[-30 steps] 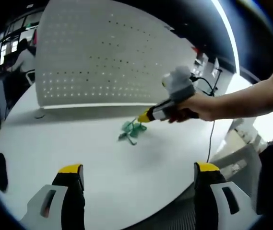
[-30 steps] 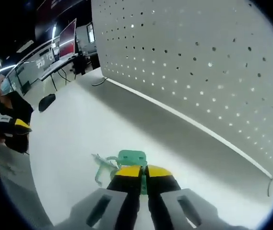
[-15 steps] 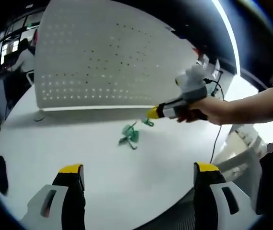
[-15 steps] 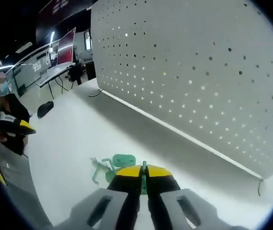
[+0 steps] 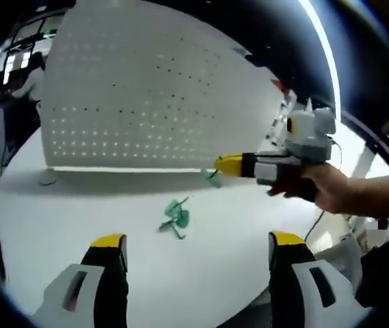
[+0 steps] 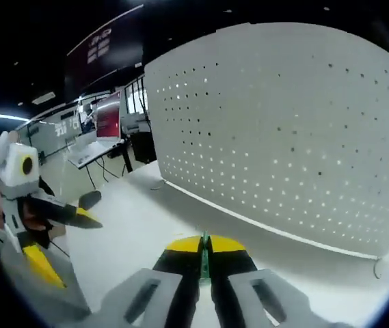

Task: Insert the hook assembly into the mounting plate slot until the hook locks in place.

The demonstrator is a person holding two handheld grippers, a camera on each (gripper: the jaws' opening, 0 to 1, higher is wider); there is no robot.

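My right claw (image 6: 204, 247) is pinched tight on a thin green hook piece (image 6: 205, 251); in the right gripper view only its edge shows as a sliver between the 2 yellow tips. In the left gripper view the same right claw (image 5: 216, 166) comes in from the right, held by a hand (image 5: 320, 188), with the small green hook piece (image 5: 212, 179) hanging at its yellow tip, lifted off the bench (image 5: 201, 256) and close in front of the pegboard's lower edge.

My left claw (image 5: 192, 243) is wide apart, yellow-tipped black fingers (image 5: 109, 242) holding nothing, hovering over the bench. It also shows at the left of the right gripper view, where I cannot tell its gap.

A second green plastic part (image 5: 174, 216) lies on the bench, translucent, with thin prongs, between my left claw and the pegboard, well apart from the lifted piece.

The mounting plate is a white perforated pegboard (image 5: 153, 96), standing upright on the bench, flat, matte, with regular rows of small round holes; it stands ahead of the right claw (image 6: 283, 137) too. Bench top is smooth, white, rounded at the edge.
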